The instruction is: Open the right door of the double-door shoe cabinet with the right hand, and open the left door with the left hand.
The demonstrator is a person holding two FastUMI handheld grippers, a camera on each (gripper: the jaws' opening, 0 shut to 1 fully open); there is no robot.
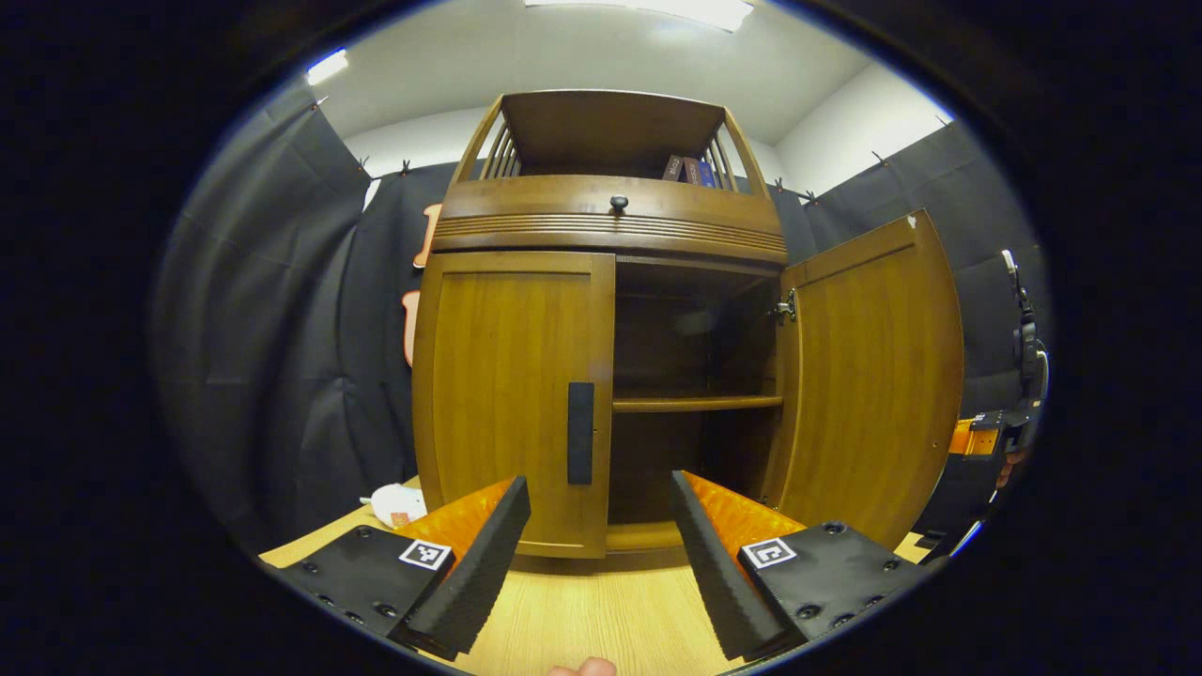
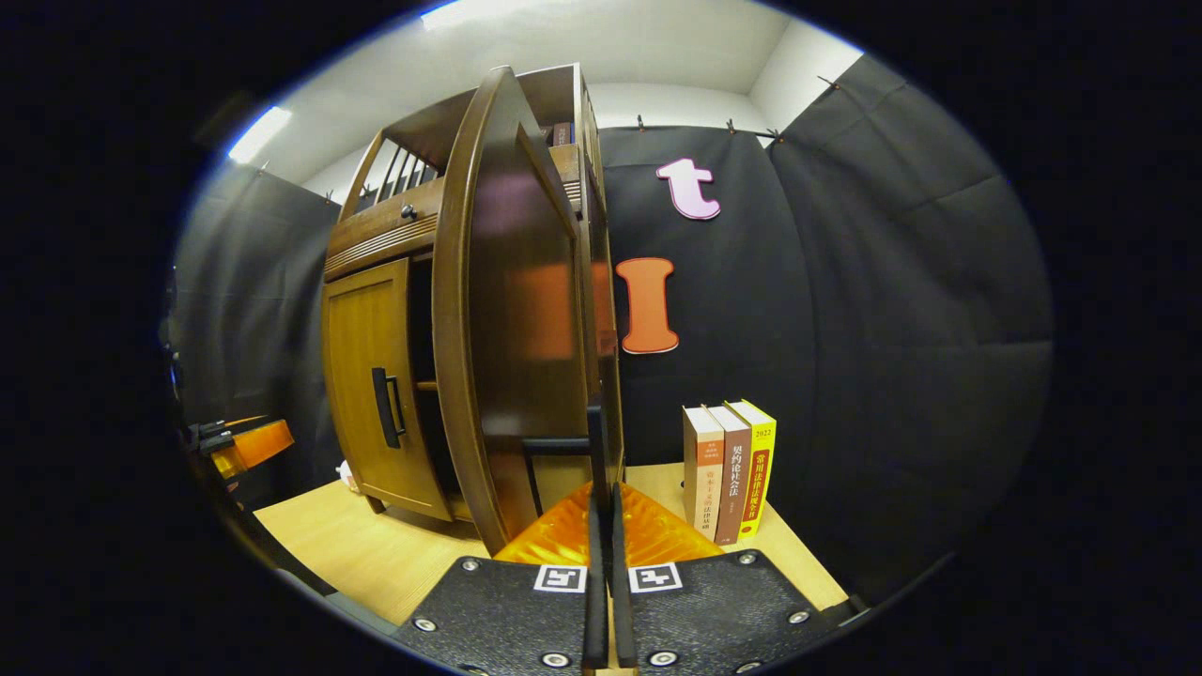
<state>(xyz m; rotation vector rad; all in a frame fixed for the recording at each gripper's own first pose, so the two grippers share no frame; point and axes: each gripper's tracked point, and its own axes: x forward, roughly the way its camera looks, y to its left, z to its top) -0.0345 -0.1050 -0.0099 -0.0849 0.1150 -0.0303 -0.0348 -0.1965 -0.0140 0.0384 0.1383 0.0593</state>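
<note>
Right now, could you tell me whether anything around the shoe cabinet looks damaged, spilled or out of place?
Nothing stands out. The right door is swung open and the left door is shut, as expected mid-task. The books stand upright beside the cabinet, and the table shows no spill.

The left gripper [image 1: 601, 554] points level and straight ahead, its two fingers spread wide apart with open air between them, touching nothing. A fingertip [image 1: 582, 668] of the person's holding hand peeks in at the bottom edge of the left gripper view. The right gripper [image 2: 602, 526] also points forward, its fingers drawn together until only a thin slit remains; whether anything is pinched between the tips cannot be told. In the left gripper view it sits far off to the right, held low.
</note>
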